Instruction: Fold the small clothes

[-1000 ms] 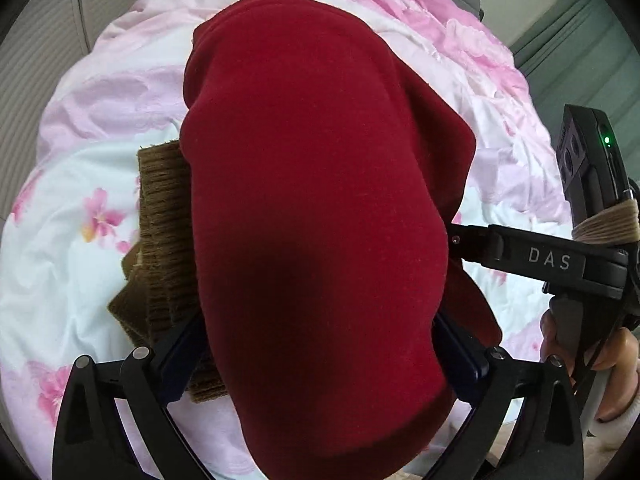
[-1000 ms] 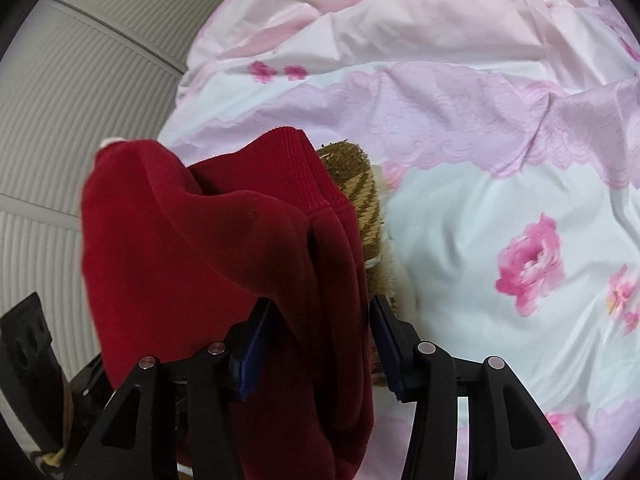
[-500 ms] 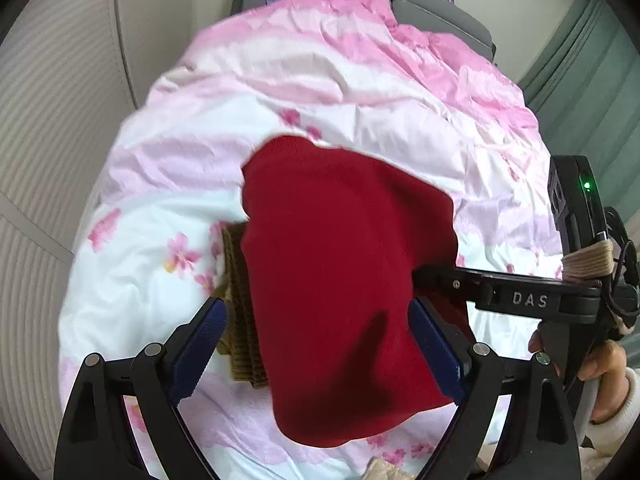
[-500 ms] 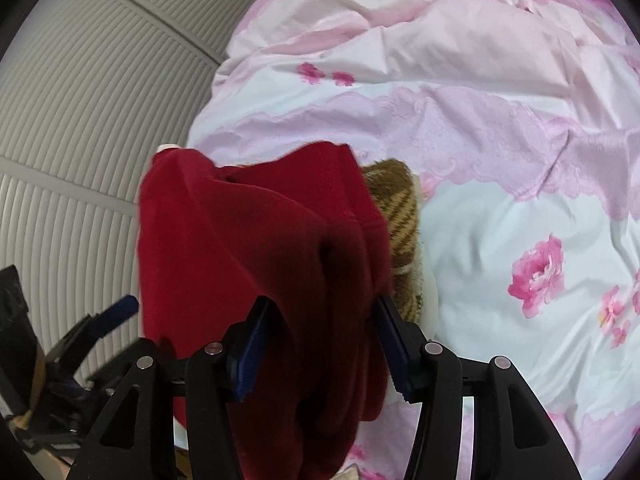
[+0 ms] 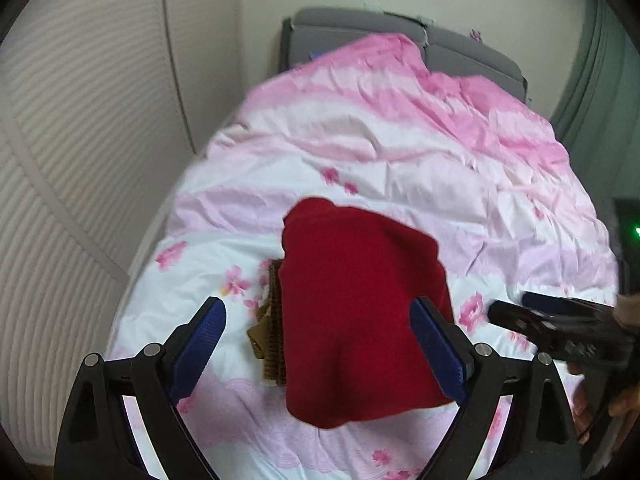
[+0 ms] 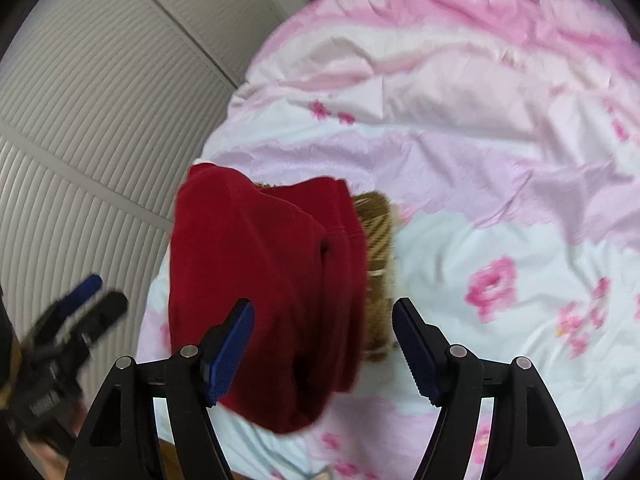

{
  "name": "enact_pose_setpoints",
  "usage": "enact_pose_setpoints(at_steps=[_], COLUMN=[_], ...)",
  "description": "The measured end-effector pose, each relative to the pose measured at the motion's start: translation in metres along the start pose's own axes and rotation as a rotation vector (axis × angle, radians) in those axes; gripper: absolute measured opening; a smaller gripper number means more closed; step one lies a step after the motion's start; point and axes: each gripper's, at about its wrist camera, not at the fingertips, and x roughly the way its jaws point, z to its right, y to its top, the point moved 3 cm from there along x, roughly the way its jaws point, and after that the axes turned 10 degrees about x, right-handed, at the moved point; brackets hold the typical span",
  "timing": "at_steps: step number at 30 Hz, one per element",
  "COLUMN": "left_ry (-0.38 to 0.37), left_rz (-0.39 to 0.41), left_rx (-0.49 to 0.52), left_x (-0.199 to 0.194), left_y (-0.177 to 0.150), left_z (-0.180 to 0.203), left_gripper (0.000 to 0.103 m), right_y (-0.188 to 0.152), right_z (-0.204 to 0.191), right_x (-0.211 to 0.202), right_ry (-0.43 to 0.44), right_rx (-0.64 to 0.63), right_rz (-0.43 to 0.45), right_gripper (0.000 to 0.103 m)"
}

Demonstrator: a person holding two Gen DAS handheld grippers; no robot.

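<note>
A folded red garment [image 5: 360, 312] lies on the bed on top of a brown knitted piece [image 5: 272, 332]. It also shows in the right wrist view [image 6: 260, 292], with the brown knit [image 6: 376, 240] sticking out at its right. My left gripper [image 5: 320, 344] is open and empty, held back above the garment's near end. My right gripper [image 6: 324, 344] is open and empty too, above the garment's near edge. The right gripper shows at the right in the left wrist view [image 5: 560, 320]; the left gripper shows blurred at the left in the right wrist view [image 6: 76, 312].
The bed has a pink and white flowered cover [image 5: 400, 152]. A ribbed white wall panel [image 5: 80, 120] runs close along the bed's left side. A grey headboard [image 5: 380, 32] stands at the far end, with a green curtain [image 5: 600, 60] at the right.
Both grippers let go of the red garment and drew back from it. The garment now lies folded on the brown knit.
</note>
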Motion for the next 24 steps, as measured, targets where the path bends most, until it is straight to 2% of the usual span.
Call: enact_pose_setpoints(at_steps=[1,2,10,15,24], left_ry=[0.013,0.024,0.078,0.073,-0.007], left_rz=[0.015,0.026,0.096,0.12,0.124], left_rx=[0.005,0.008,0.075,0.125,0.103], left_x=[-0.01,-0.018,-0.088,-0.128,-0.185], left_y=[-0.001,-0.001,-0.018,-0.036,-0.078], left_z=[0.006,0.011,0.09,0.146,0.241], left_gripper=[0.1,0.103,0.103,0.103,0.103], right_y=[-0.004,-0.008,-0.05,-0.083,-0.153], right_z=[0.003,0.006,0.035,0.061,0.135], right_x=[-0.013,-0.026,-0.139,-0.198,-0.283], right_ry=[-0.023,-0.042,-0.134,-0.133,-0.167], right_rx=[-0.021,-0.036,-0.129,-0.15,-0.12], right_rz=[0.026,0.058,0.234,0.272,0.314], right_gripper=[0.083,0.085,0.086,0.087,0.087])
